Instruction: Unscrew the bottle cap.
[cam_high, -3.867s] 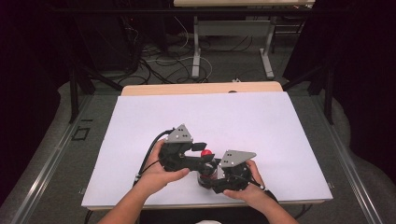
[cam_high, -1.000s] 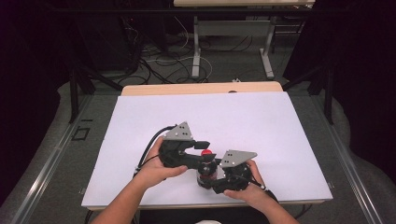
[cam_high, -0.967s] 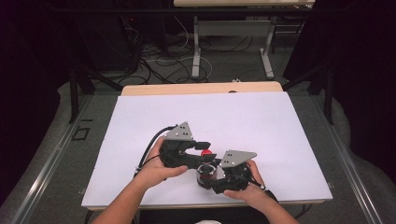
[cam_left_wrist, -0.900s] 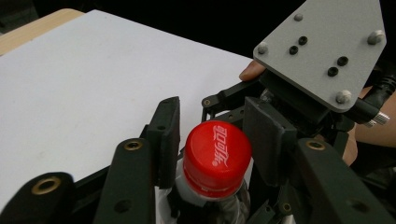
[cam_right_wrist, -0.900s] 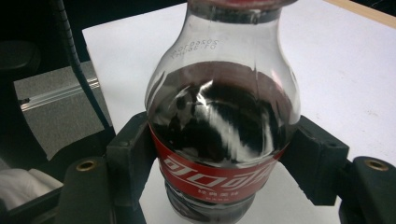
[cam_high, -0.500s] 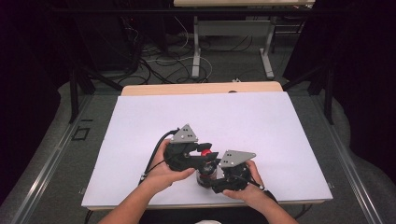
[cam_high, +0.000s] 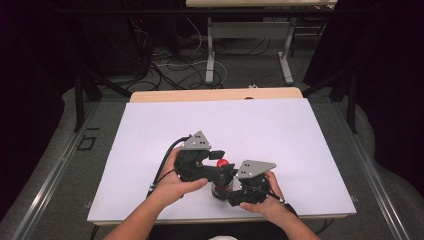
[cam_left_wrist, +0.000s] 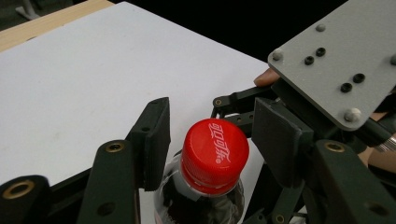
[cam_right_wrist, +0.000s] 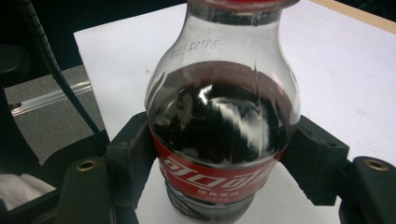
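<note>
We had the bottle (cam_right_wrist: 219, 140) upright at the bench's (cam_high: 150, 125) 6 o'clock edge, right tool (cam_right_wrist: 219, 163) clamping its body. Left tool (cam_left_wrist: 210, 140) had just been opening, pads straddling the red cap (cam_left_wrist: 214, 154), not touching.

Bright tabletop, dark surroundings, slightly soft

White sheet (cam_high: 260, 125) covers most of the desk (cam_high: 215, 94), bare wood strip showing along the far edge. Behind it, tangled cables (cam_high: 170, 62) on the grey floor (cam_high: 60, 170) and metal legs of another table (cam_high: 250, 35). Dark curtains (cam_high: 380, 60) on both sides.
</note>
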